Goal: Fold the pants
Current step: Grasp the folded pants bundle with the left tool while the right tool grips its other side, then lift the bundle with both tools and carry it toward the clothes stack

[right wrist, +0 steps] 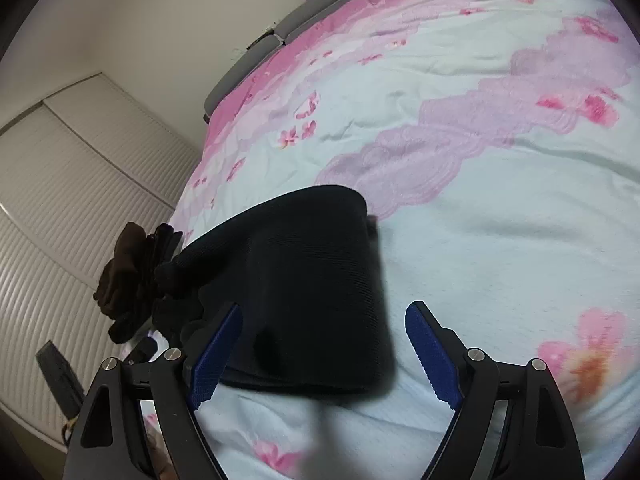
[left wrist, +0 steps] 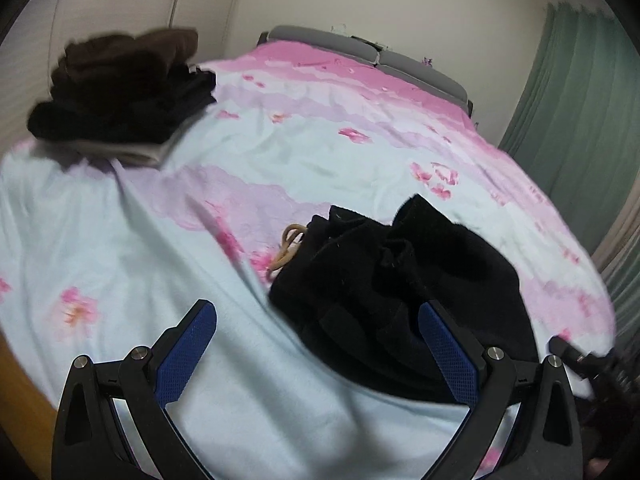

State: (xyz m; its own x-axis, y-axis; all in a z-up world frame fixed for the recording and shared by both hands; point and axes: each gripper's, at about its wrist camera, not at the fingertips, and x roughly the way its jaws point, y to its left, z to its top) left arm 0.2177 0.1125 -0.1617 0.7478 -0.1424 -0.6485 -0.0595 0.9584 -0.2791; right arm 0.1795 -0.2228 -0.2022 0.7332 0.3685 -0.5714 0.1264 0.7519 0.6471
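Black pants lie crumpled on the flowered bedspread, with a tan drawstring at their left edge. My left gripper is open and empty, just above the near edge of the pants, its right finger over the cloth. In the right wrist view a flat, smooth part of the pants lies on the bedspread. My right gripper is open and empty, its jaws spread over the near end of that part, left finger over the cloth.
A stack of dark folded clothes sits at the bed's far left corner; it also shows in the right wrist view. A grey headboard, green curtain and white louvred closet doors border the bed.
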